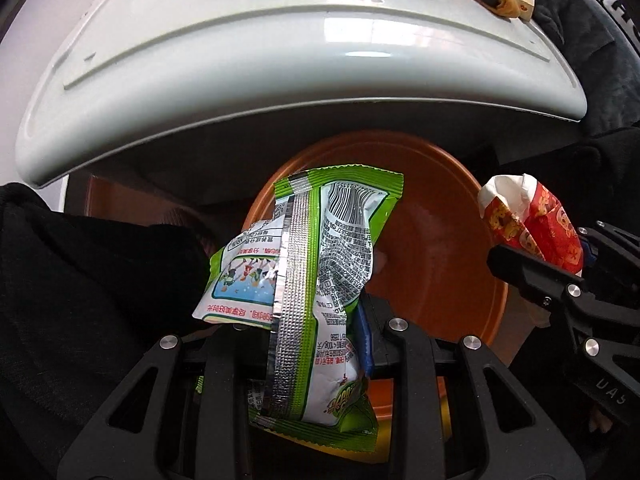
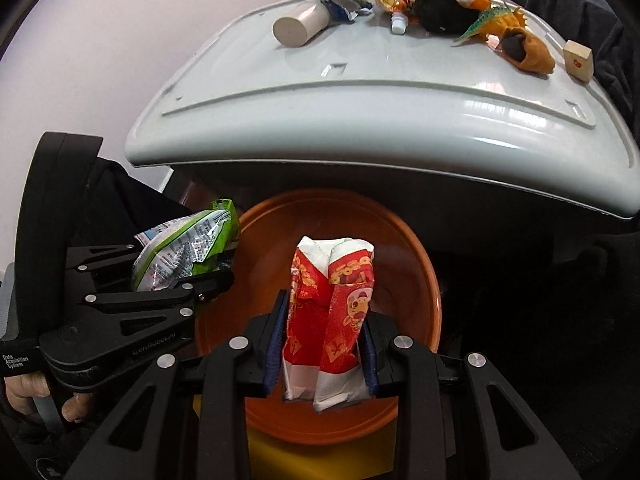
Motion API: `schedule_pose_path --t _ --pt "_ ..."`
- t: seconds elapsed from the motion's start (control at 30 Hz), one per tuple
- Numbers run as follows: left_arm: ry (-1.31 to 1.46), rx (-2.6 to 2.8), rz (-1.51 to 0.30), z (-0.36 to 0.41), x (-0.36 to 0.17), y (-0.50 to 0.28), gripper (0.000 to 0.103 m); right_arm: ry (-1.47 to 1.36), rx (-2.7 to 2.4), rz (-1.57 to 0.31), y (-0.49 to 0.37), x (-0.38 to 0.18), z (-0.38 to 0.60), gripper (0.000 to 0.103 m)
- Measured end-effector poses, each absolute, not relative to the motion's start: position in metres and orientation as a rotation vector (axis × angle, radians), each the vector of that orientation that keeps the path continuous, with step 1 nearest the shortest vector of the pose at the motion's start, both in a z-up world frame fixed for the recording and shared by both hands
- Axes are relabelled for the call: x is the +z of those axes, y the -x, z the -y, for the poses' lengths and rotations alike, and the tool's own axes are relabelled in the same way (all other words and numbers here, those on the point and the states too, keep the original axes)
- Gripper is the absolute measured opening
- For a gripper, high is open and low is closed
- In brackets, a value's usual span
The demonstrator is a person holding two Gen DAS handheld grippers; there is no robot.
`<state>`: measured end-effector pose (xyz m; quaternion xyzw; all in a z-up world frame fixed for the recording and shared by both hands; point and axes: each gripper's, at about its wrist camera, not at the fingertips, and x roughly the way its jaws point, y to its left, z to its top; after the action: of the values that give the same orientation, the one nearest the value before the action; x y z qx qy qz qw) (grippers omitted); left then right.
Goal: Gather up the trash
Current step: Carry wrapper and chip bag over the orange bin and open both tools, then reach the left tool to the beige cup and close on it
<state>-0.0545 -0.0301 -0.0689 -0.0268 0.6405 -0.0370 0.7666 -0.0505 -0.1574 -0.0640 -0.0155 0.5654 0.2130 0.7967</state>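
Left wrist view: my left gripper (image 1: 320,320) clamps the green wrapper (image 1: 312,264) above the orange basin (image 1: 440,288) in the frame centre.
My right gripper (image 2: 324,344) pinches the red packet (image 2: 332,312) over it; the light wrapper, released near the left rim, may fall outside.

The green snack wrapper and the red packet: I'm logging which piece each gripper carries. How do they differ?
The green snack wrapper is shiny foil with a barcode and a silver seam; the red packet is red and white with gold cartoon print. The wrapper sits in the left gripper, the packet in the right gripper. Both are crumpled, clamped, and hang over the orange basin.
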Motion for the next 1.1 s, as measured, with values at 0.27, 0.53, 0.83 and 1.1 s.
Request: schedule_pose_path --t 0.27,0.53,0.83,1.1 --pt "0.045 -0.063 -1.397 0.028 -0.072 0.050 0.032 0.039 0.455 -1.223 0.045 -0.066 0.152 0.035" --pt "0.003 -0.015 -1.350 0.027 -0.063 0.052 0.068 -0.005 0.400 -1.157 0.048 -0.052 0.165 0.047" --pt "0.028 -0.002 -1.304 0.022 -0.050 0.055 0.068 -0.033 0.383 -1.118 0.047 -0.038 0.173 0.051" --pt "0.052 0.010 -1.155 0.012 -0.016 0.047 0.074 -0.038 0.424 -0.990 0.029 0.006 0.166 0.071"
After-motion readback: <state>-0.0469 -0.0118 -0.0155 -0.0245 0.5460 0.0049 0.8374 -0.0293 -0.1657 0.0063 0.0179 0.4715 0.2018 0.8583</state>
